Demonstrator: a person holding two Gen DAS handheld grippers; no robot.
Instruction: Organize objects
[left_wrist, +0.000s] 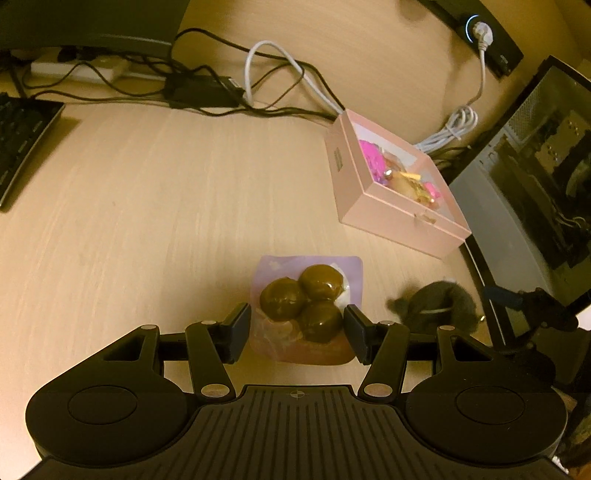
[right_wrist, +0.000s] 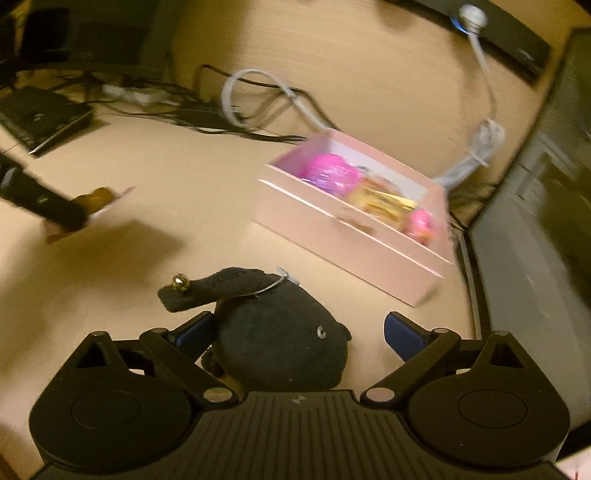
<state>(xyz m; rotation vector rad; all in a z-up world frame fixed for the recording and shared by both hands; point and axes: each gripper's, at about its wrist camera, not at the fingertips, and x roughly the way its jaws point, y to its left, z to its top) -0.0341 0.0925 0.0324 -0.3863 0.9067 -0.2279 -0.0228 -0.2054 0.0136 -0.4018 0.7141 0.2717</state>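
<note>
In the left wrist view my left gripper (left_wrist: 297, 330) is shut on a clear packet of three brown balls (left_wrist: 303, 301), its pads against both sides of the packet. A pink open box (left_wrist: 384, 206) with pink and gold items inside lies to the right and farther off. In the right wrist view my right gripper (right_wrist: 299, 334) is open around a dark grey plush toy (right_wrist: 280, 336) with a small bell; the left pad is close to it, the right pad stands apart. The pink box (right_wrist: 347, 236) lies ahead to the right. The toy also shows in the left wrist view (left_wrist: 439, 302).
A tangle of black and white cables (left_wrist: 258, 85) and a power strip (left_wrist: 74, 70) lie at the back of the wooden desk (left_wrist: 147, 203). A keyboard (left_wrist: 22, 144) is at the left. A computer case (left_wrist: 535, 192) stands at the right edge.
</note>
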